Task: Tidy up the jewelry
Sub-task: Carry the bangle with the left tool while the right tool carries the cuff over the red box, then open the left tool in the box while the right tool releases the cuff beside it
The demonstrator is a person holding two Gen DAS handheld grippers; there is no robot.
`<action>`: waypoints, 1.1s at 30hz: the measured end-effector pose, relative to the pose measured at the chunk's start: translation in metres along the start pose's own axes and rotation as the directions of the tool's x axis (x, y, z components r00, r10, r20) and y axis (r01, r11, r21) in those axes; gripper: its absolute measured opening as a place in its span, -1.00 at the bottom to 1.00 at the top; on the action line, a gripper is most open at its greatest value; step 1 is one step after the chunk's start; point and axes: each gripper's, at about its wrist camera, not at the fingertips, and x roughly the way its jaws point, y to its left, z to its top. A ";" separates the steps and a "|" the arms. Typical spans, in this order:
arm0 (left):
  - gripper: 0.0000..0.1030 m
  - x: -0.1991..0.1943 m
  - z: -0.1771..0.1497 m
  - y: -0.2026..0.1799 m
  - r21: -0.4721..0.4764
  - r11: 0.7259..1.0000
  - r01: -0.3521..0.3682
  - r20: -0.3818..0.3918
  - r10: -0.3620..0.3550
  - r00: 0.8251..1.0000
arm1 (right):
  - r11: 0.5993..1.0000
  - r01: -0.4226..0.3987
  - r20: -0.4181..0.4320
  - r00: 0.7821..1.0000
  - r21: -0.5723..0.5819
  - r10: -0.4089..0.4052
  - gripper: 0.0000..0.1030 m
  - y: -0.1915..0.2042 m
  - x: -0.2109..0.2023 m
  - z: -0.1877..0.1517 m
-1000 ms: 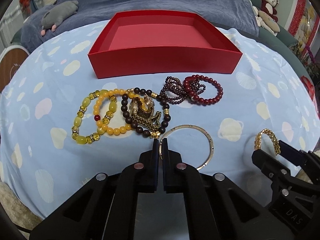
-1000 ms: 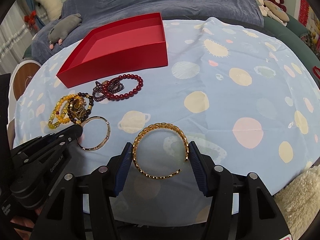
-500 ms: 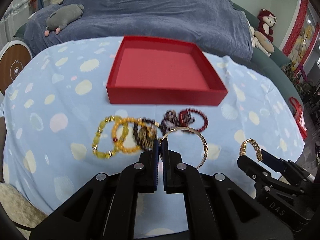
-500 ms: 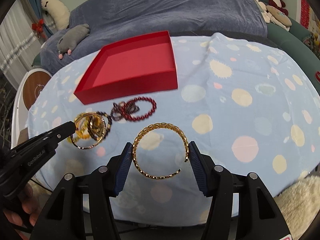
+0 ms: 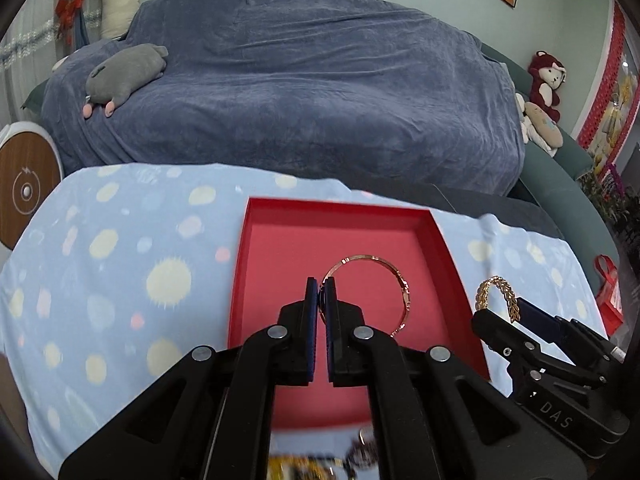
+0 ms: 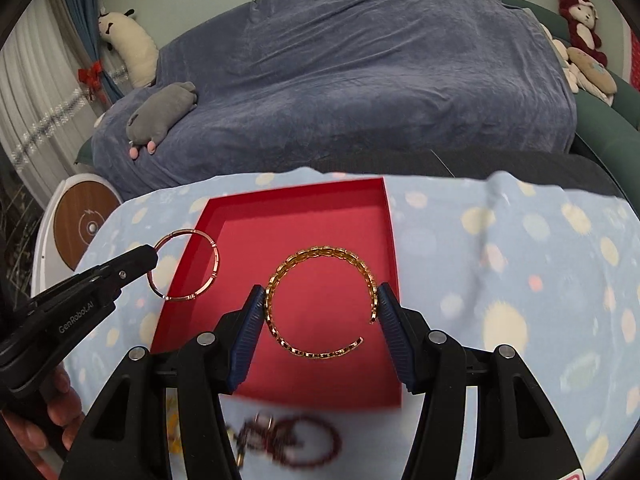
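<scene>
Two bangles gripped above red box (image 6: 304,240).

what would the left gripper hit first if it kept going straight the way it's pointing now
Probably the floor of the red tray: the left gripper, shut on the thin rose-gold bangle, points over it. Height above the tray is unclear.

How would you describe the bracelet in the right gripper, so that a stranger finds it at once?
Find the red box on the spotted blue cloth. Above it, the right gripper holds a gold chain-link cuff bracelet between its blue fingers. Unlike the thin, closed rose-gold bangle beside it, it is braided and open-ended.
</scene>
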 end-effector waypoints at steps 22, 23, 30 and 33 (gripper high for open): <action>-0.07 0.108 0.043 0.023 -0.038 0.997 -0.062 -0.042 0.060 0.997 | 0.998 0.058 -0.056 0.997 0.014 -0.057 0.33 -0.014 0.103 0.052; -0.07 0.105 0.043 0.024 -0.038 0.998 -0.058 -0.042 0.057 0.998 | 0.999 0.048 -0.049 0.998 0.025 -0.047 0.33 -0.016 0.097 0.052; 0.06 0.051 0.022 0.030 -0.044 0.998 -0.044 -0.016 0.043 0.999 | 0.999 0.035 0.017 0.999 0.007 -0.035 0.33 -0.013 0.033 0.027; 0.06 0.021 0.003 0.032 -0.042 0.998 -0.047 -0.006 0.047 0.999 | 0.999 0.043 0.034 0.999 -0.033 -0.042 0.33 -0.008 0.003 0.006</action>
